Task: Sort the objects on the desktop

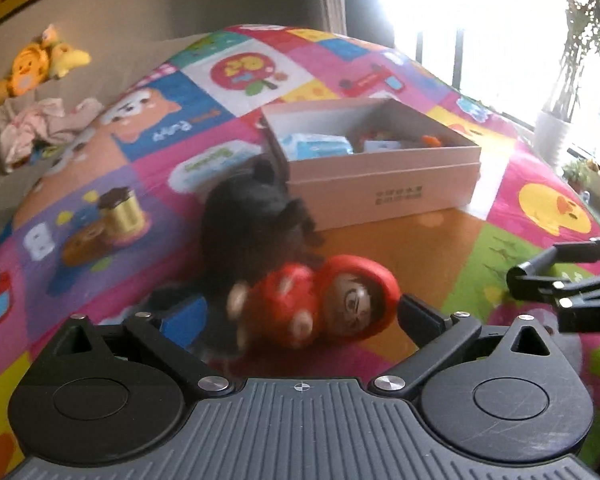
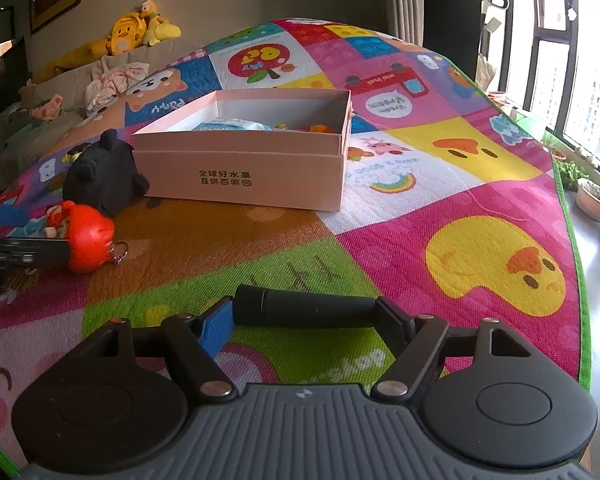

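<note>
A doll with a red cap (image 1: 340, 304) (image 2: 86, 240) lies on the colourful mat. It sits between the fingers of my left gripper (image 1: 300, 314), whose right finger touches the cap. The doll is blurred, the jaws stand wide, and I see no squeeze. My right gripper (image 2: 308, 320) is shut on a black cylinder (image 2: 312, 308) held crosswise just over the mat. It also shows in the left wrist view as the right gripper (image 1: 548, 284). A pink-white open box (image 1: 380, 188) (image 2: 240, 176) holds a blue-white packet and small orange bits. A black plush (image 1: 252, 220) (image 2: 104, 176) leans at its left corner.
A gold spool (image 1: 122, 212) stands on the mat (image 2: 420, 200) to the left. Behind is a sofa (image 2: 60, 92) with yellow plush toys (image 2: 128, 32) and crumpled clothes. The mat's green edge (image 2: 568, 240) runs along the right, with plant pots (image 2: 596, 200) and windows beyond.
</note>
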`<state>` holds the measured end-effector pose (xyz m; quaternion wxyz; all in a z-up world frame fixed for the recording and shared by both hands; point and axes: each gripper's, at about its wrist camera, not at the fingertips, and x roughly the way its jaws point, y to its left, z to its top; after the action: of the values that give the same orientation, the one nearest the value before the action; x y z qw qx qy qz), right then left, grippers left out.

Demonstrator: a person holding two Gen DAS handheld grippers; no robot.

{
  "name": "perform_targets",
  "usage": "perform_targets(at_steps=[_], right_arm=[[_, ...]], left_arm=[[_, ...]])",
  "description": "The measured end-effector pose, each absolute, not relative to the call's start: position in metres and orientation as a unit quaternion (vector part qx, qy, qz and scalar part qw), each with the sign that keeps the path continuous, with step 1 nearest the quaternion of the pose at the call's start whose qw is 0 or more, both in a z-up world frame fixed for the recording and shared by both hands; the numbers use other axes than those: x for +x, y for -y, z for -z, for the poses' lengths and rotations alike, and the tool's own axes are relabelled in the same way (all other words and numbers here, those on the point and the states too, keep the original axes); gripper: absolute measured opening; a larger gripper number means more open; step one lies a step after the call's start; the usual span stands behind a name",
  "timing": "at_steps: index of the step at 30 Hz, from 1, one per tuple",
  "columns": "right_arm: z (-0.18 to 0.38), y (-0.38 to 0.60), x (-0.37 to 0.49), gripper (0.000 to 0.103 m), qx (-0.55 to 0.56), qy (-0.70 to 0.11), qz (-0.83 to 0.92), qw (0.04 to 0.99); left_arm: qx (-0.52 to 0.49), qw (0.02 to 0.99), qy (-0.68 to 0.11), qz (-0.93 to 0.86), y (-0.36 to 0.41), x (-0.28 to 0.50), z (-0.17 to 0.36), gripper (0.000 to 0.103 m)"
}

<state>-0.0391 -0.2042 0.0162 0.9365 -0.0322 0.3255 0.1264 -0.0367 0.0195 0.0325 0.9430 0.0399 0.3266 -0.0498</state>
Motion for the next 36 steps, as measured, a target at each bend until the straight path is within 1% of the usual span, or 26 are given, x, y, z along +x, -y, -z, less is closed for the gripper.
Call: perform_targets(at_steps=[2,6,10,16,18,19,20,22,23,27,29,31,34,36], right_arm=[[-0.016,0.204,-0.038,0.076,-0.033,-0.327,-0.127,0.936],[-0.017,0.202,-0.038,0.087,-0.04,-0.327,-0.129,0.935],[-0.015,0.195,-0.035,0.088,-0.057,-0.337,-0.122,0.932],[-0.016,0.196,-0.03,0.088,-0.054,-0.342,-0.12,0.93],[-0.016,0.198,-0.026,0.088,-0.046,-0.35,-0.12,0.928],[-0.016,0.197,-0.024,0.088,-0.045,-0.352,-0.119,0.927],[-0.017,0.197,-0.021,0.087,-0.045,-0.353,-0.118,0.927],[-0.018,0.195,-0.016,0.078,-0.046,-0.355,-0.119,0.926],[-0.019,0.195,-0.013,0.076,-0.044,-0.356,-0.12,0.926],[-0.029,0.197,-0.01,0.075,-0.046,-0.354,-0.124,0.926],[-0.048,0.2,-0.017,0.075,-0.056,-0.328,-0.137,0.933],[-0.081,0.206,-0.024,0.075,-0.063,-0.287,-0.151,0.944],[-0.145,0.217,-0.032,0.075,-0.064,-0.208,-0.161,0.963],[-0.185,0.222,-0.032,0.076,-0.062,-0.166,-0.169,0.97]], left_arm=[[0.026,0.94,-0.335,0.06,-0.017,-0.027,-0.029,0.103],[0.002,0.936,-0.348,0.057,-0.007,-0.021,-0.025,0.103],[-0.01,0.937,-0.348,0.035,0.004,-0.019,-0.023,0.103],[0.001,0.937,-0.346,0.038,0.01,-0.022,-0.018,0.102],[0.003,0.939,-0.341,0.037,0.009,-0.028,-0.019,0.098],[0.003,0.94,-0.34,0.038,0.008,-0.03,-0.019,0.098],[0.003,0.94,-0.338,0.04,0.007,-0.033,-0.019,0.098],[0.008,0.941,-0.335,0.04,0.006,-0.039,-0.018,0.098],[0.012,0.942,-0.333,0.04,0.006,-0.042,-0.019,0.098],[0.012,0.945,-0.323,0.043,0.001,-0.058,-0.027,0.098],[0.006,0.952,-0.302,0.054,-0.003,-0.065,-0.045,0.098],[0.016,0.964,-0.256,0.065,-0.004,-0.069,-0.076,0.098],[0.052,0.98,-0.18,0.072,0.0,-0.065,-0.121,0.098],[0.063,0.984,-0.147,0.073,0.005,-0.051,-0.141,0.098]])
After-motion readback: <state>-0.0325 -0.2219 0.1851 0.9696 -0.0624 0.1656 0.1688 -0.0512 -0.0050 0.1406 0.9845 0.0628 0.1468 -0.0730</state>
